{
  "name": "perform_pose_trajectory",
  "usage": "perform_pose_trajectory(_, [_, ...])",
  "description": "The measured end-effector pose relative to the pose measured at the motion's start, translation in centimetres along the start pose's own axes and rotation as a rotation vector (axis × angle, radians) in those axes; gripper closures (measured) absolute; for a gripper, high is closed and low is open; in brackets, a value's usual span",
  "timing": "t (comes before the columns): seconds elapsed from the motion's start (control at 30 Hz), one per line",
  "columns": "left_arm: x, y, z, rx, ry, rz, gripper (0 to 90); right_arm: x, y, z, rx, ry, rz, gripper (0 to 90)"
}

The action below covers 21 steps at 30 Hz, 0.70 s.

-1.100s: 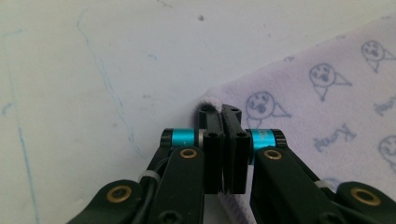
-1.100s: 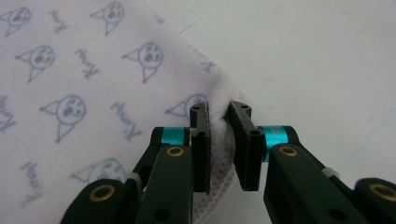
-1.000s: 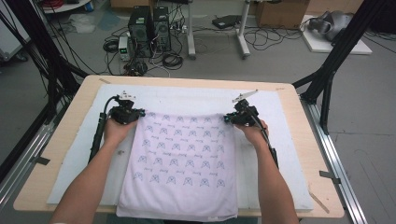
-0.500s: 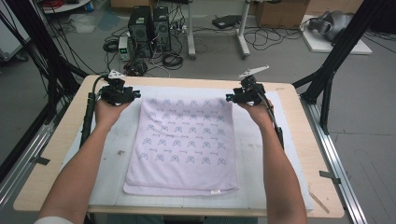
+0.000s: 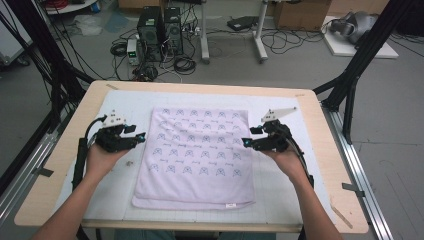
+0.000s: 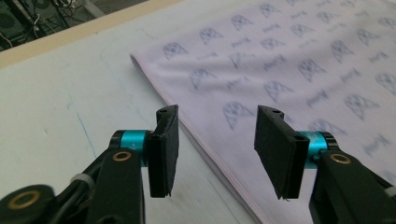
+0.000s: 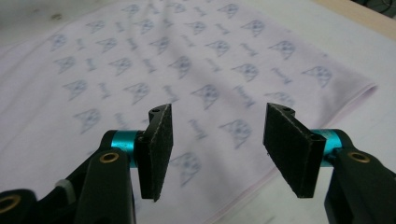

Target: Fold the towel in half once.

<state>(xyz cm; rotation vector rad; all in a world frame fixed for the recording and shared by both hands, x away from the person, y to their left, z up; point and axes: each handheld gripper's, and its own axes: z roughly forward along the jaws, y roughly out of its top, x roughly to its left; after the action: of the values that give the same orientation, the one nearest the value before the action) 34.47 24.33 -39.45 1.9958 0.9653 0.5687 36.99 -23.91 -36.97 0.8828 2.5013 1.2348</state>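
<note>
A pale lilac towel (image 5: pixel 197 152) with small blue prints lies flat and folded double on the white mat (image 5: pixel 280 190) in the middle of the table. My left gripper (image 5: pixel 139 136) hovers open beside the towel's left edge, nothing between its jaws. In the left gripper view the towel's edge (image 6: pixel 196 135) runs between the open pads (image 6: pixel 164 149). My right gripper (image 5: pixel 248 139) stands open at the towel's right edge. The right gripper view has the towel (image 7: pixel 140 79) under the open gripper (image 7: pixel 215 149), its edge (image 7: pixel 327 112) to the right.
The wooden table (image 5: pixel 325 150) frames the mat. A small speck (image 5: pixel 131 163) lies on the mat left of the towel. Black frame posts (image 5: pixel 360 65) rise at both sides. Computers and cables (image 5: pixel 160 30) sit on the floor beyond the far edge.
Both grippers carried the towel's far edge away from the person, let it go, then drew back toward the person to the towel's side edges. The towel now lies flat.
</note>
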Motion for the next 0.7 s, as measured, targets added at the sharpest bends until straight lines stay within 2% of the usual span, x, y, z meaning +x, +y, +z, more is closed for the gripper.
perform_pose_trajectory(0.03, [-0.7, -0.6, -0.4, -0.012, -0.014, -0.004, 48.3, 0.8, -0.6, -0.2, -0.009, 0.012, -0.004, 45.0])
perform_pose_trajectory(0.1, [-2.0, -1.6, -1.3, -0.015, -0.026, 0.025, 48.1, 2.3, -1.7, -0.4, -0.003, 0.025, -0.024, 45.1])
perform_pose_trajectory(0.2, [-3.7, -3.0, -2.4, -0.044, -0.059, 0.015, 48.0, 4.5, -3.3, -0.5, 0.017, 0.054, -0.057, 46.1])
perform_pose_trajectory(0.23, [-4.3, -3.3, -2.7, -0.028, -0.059, 0.034, 48.0, 5.2, -3.8, -0.6, 0.01, 0.058, -0.07, 47.0])
perform_pose_trajectory(0.3, [-5.1, -4.1, -3.1, -0.033, -0.094, 0.026, 48.3, 6.2, -4.7, -0.6, 0.014, 0.081, -0.074, 47.2])
perform_pose_trajectory(0.4, [-6.4, -4.8, -3.5, -0.026, -0.128, 0.039, 49.9, 7.1, -5.9, -0.5, 0.023, 0.089, -0.091, 49.3])
perform_pose_trajectory(0.47, [-7.1, -5.1, -3.9, -0.028, -0.135, 0.066, 51.2, 7.7, -6.8, -0.6, 0.026, 0.091, -0.084, 49.9])
perform_pose_trajectory(0.53, [-7.7, -5.5, -4.2, -0.026, -0.161, 0.077, 51.8, 8.1, -7.5, -0.8, 0.018, 0.082, -0.084, 50.3])
perform_pose_trajectory(0.63, [-8.6, -5.9, -4.4, -0.018, -0.172, 0.111, 55.4, 8.6, -8.4, -0.9, 0.003, 0.089, -0.086, 53.8])
perform_pose_trajectory(0.7, [-8.8, -6.3, -4.4, -0.005, -0.184, 0.125, 59.4, 8.8, -8.9, -0.7, 0.003, 0.112, -0.087, 58.1])
